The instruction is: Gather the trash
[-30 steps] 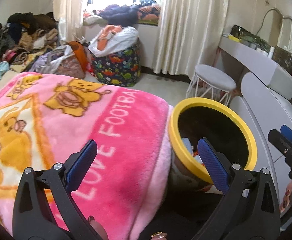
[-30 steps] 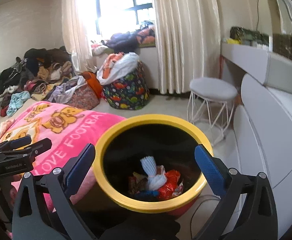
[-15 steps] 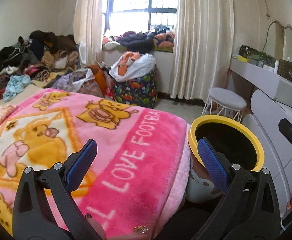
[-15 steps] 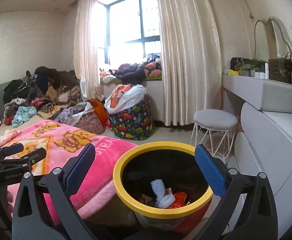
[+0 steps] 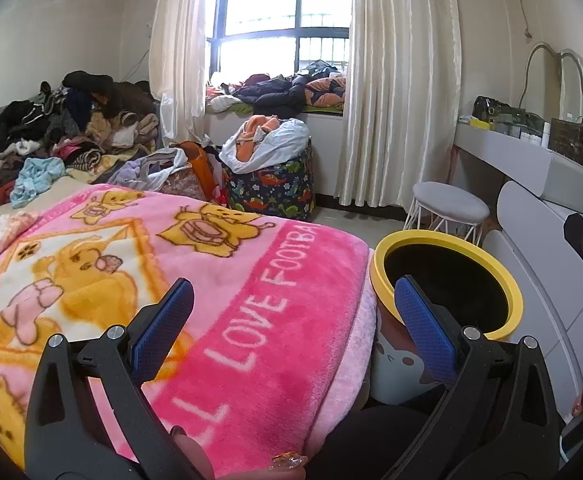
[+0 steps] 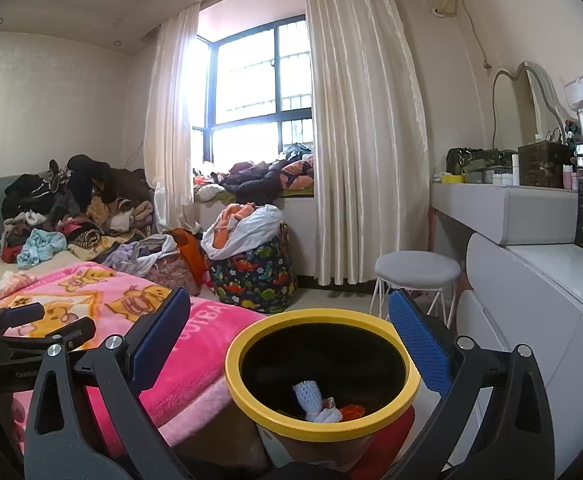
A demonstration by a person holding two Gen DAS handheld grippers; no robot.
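Observation:
A yellow-rimmed trash bin (image 6: pixel 405 396) stands beside the bed, with white foam netting (image 6: pixel 306 396) and red wrappers (image 6: pixel 352 412) lying inside it. My right gripper (image 6: pixel 289 334) hangs open above and just behind the bin, nothing between its blue pads. In the left wrist view the same bin (image 5: pixel 511 292) sits at lower right, its inside dark. My left gripper (image 5: pixel 291 316) is open over the edge of the pink blanket (image 5: pixel 195 280), empty. The left gripper (image 6: pixel 57 322) also shows at the left edge of the right wrist view.
A white stool (image 6: pixel 417 270) stands beyond the bin. A grey dressing table (image 6: pixel 503 208) with boxes and a mirror runs along the right wall. A dinosaur-print basket (image 6: pixel 255 276) of laundry sits under the window. Piles of clothes (image 5: pixel 75 132) cover the far end of the bed.
Both grippers have risen and tilted up, so the bin sits lower and smaller in both views. Both stay open and empty.

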